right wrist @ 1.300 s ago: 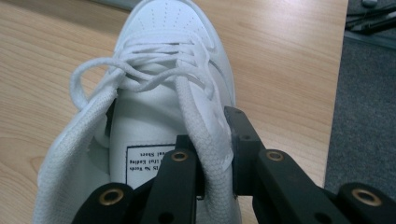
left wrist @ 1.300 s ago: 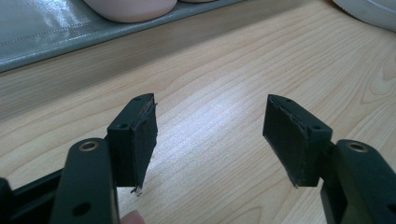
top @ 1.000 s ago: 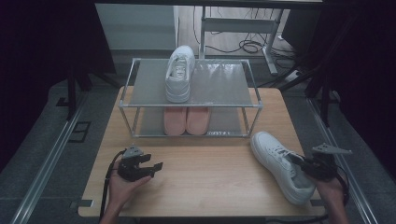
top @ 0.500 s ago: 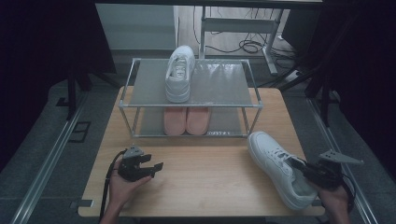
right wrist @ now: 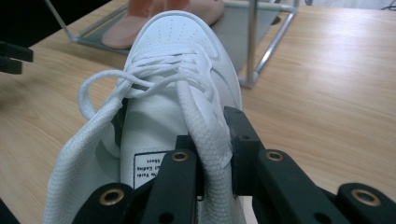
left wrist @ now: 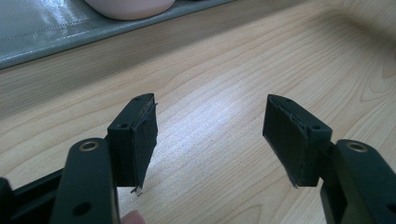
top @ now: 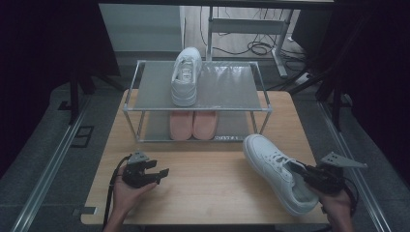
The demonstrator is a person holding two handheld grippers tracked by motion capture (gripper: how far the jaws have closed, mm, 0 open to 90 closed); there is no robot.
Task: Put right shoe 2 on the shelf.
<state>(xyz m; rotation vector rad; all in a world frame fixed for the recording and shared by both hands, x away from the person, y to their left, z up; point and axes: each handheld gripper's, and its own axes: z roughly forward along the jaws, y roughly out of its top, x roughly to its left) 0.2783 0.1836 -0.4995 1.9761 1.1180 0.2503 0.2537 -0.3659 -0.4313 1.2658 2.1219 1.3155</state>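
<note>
The right tool (top: pixel 309 175) is gripping the white lace-up leather sneaker (top: pixel 275 169) by its collar — in front of the metal-framed shoe rack (top: pixel 198 94); the left tool (top: pixel 157 174) is sitting open.

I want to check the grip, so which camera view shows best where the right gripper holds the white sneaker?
The right gripper view: the right gripper pinches the white sneaker by its collar edge. The high view shows the whole sneaker on the table, the grip small. The left gripper view faces bare wood.
</note>
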